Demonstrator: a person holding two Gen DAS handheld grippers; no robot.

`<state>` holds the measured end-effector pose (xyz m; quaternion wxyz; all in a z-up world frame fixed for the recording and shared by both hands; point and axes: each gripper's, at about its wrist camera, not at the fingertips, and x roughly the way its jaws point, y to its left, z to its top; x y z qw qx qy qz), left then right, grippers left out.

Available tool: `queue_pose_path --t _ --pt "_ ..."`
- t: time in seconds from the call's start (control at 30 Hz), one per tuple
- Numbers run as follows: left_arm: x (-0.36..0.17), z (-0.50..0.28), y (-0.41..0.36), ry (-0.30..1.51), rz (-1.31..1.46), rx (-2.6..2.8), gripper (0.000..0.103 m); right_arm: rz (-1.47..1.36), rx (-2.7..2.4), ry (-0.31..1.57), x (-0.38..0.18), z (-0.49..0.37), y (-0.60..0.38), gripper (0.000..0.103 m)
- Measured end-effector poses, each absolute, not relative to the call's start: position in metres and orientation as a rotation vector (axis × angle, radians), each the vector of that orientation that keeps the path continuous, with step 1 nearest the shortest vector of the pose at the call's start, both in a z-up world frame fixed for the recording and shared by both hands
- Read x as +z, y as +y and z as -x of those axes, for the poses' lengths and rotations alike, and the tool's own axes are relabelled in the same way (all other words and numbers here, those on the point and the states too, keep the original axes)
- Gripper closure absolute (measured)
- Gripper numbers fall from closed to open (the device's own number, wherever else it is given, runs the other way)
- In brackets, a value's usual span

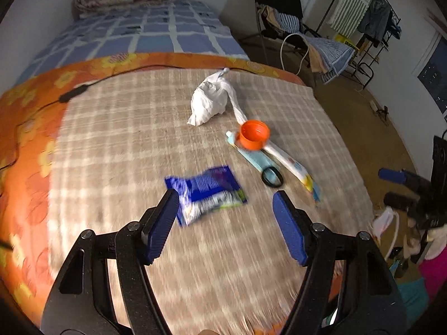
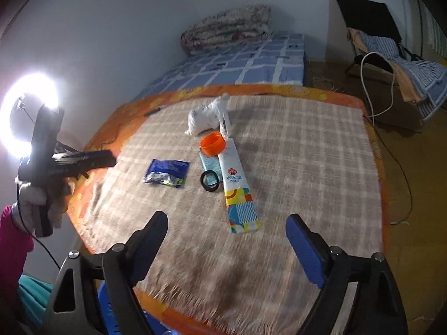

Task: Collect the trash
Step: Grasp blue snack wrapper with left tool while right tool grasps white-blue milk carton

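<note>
Crinkly blue foil wrapper point(image 1: 205, 194) lies flat on the fuzzy plaid blanket point(image 1: 125, 139) between the left tool's point(image 1: 225, 212) spread pads; right tool point(image 2: 226, 234) gapes empty.

A long white packet point(image 2: 236, 187) is lying at the centre of the right wrist view, showing a round red emblem above Chinese characters, "水天堂" as best I can read. Print on the blue wrapper point(image 2: 166, 173), at its nine o'clock, is blurring past reading.
</note>
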<state>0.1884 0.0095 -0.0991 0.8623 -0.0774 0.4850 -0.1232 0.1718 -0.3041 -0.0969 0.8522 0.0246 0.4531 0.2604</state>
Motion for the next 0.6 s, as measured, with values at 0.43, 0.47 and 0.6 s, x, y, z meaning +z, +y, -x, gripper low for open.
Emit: queue_pose_path --t 0.43,0.47,0.6 --pt "-0.164 -0.260 0.015 1.125 0.190 -0.287 0.031 0.014 0.545 1.074 -0.166 -0.231 -0.253 0.018" --pt "-0.168 -0.263 0.015 1.136 0.191 -0.296 0.031 0.019 0.542 1.084 -0.171 -0.233 -0.251 0.022" --pt "-0.180 -0.262 0.011 1.184 0.190 -0.334 0.031 0.031 0.524 1.101 -0.181 -0.241 -0.248 0.027"
